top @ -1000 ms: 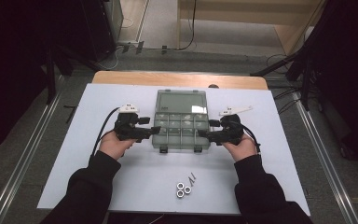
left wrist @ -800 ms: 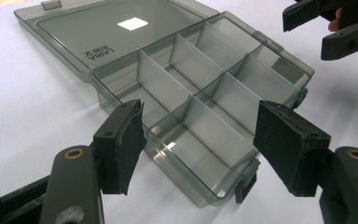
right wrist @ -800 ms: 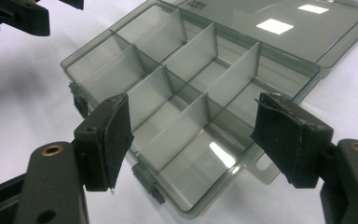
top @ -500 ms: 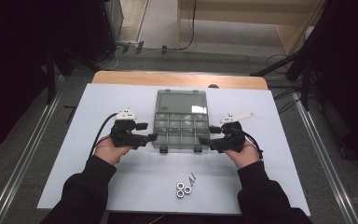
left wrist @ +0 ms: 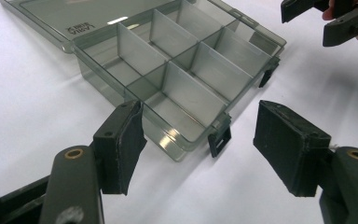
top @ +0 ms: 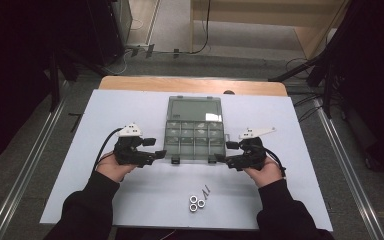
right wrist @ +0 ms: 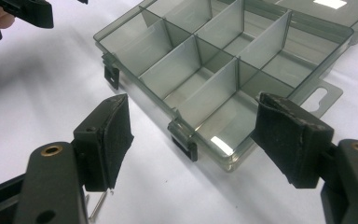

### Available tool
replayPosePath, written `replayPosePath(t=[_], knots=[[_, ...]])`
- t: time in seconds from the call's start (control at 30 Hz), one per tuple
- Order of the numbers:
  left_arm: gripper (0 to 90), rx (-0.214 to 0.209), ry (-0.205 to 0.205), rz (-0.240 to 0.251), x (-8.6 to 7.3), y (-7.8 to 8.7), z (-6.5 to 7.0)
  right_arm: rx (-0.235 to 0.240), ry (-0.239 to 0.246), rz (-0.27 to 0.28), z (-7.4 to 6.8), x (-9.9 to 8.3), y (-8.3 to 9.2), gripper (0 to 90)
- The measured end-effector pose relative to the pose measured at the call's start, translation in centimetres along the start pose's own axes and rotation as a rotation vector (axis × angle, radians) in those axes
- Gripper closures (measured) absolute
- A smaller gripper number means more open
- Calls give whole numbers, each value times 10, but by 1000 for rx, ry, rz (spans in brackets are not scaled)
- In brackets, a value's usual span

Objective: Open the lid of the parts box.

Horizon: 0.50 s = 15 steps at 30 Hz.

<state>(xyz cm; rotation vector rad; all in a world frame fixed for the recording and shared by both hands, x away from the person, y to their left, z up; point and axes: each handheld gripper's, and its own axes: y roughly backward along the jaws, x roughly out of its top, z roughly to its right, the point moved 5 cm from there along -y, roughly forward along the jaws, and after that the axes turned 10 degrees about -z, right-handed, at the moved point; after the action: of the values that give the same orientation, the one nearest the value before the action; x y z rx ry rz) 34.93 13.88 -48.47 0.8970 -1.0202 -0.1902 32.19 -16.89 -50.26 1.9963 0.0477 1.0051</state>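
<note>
You've got both the left gripper (top: 156, 153) and right gripper (top: 221, 158) spread wide and empty at the near corners of the open compartment box (top: 195, 134) mid-table, so ease off it level.

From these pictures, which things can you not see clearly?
1. Small parts near the table's front edge, high view: too small to tell nuts from washers.
2. Organizer box, left gripper view: far lid corner cut by the top edge.
3. Screw, right gripper view: partly behind the right gripper.
</note>
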Motion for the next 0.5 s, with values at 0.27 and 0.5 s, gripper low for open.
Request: replayPosePath(t=[0.27,0.5], knots=[[327,-10,-16,-5,-10,4,7,6,8,-8,-6,-8,3,277],[328,-15,-41,-1,-18,9,10,19,2,-11,-11,-16,7,277]])
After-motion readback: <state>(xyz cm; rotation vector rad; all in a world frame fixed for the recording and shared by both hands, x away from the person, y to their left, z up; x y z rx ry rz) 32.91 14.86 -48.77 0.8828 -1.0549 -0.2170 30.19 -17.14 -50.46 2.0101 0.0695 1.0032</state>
